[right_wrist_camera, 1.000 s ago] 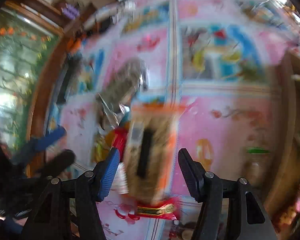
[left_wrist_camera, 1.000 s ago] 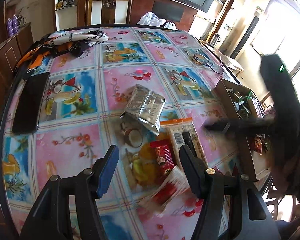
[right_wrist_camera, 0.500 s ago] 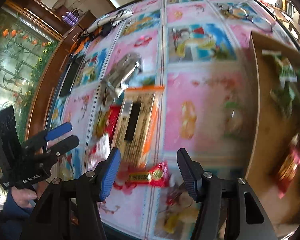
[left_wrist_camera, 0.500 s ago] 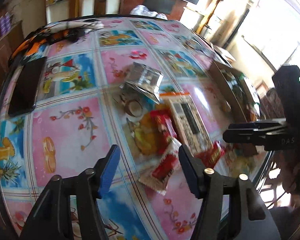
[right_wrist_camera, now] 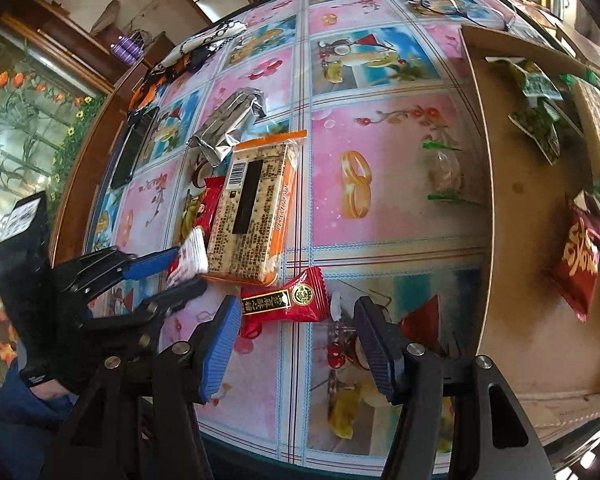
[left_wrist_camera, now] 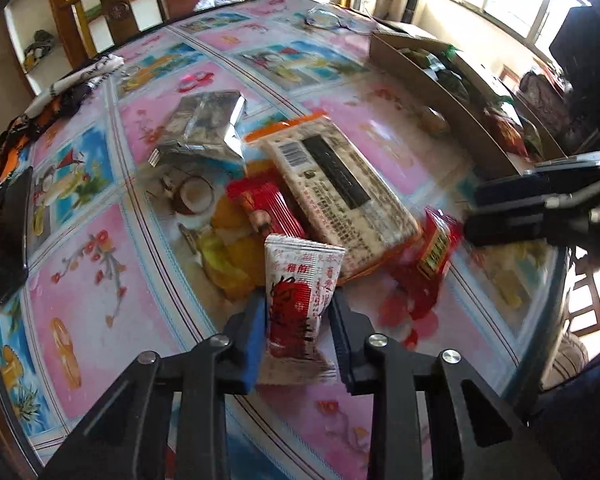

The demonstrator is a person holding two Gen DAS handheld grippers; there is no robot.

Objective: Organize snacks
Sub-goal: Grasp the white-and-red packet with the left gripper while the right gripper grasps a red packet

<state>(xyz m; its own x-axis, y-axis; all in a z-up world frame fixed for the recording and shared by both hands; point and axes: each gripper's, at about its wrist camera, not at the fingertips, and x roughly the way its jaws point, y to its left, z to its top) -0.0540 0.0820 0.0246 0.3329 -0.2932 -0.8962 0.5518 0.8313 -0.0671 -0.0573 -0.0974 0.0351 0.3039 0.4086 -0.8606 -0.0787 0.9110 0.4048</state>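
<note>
My left gripper (left_wrist_camera: 296,304) is closing, and its pads press on both sides of a white and red snack packet (left_wrist_camera: 300,292) at the near end of the snack pile. Behind the packet lie a red packet (left_wrist_camera: 268,208), a large orange-edged cracker pack (left_wrist_camera: 340,192) and a silver foil pack (left_wrist_camera: 208,120). My right gripper (right_wrist_camera: 296,312) stands open just over a small red candy packet (right_wrist_camera: 284,300), without touching it. In the right wrist view the left gripper (right_wrist_camera: 176,276) holds the white packet (right_wrist_camera: 190,254) beside the cracker pack (right_wrist_camera: 256,208).
An open cardboard box (right_wrist_camera: 512,240) with several snack bags stands at the table's right. A black phone (left_wrist_camera: 10,232) and a crumpled cloth (left_wrist_camera: 60,96) lie at the left edge, glasses (right_wrist_camera: 436,0) at the far side. The round table has a flowered glass-covered cloth.
My left gripper sank toward the pile, rolled, and closed from wide open onto the white and red packet. My right gripper drifted across the table to the small red candy and stayed open.
</note>
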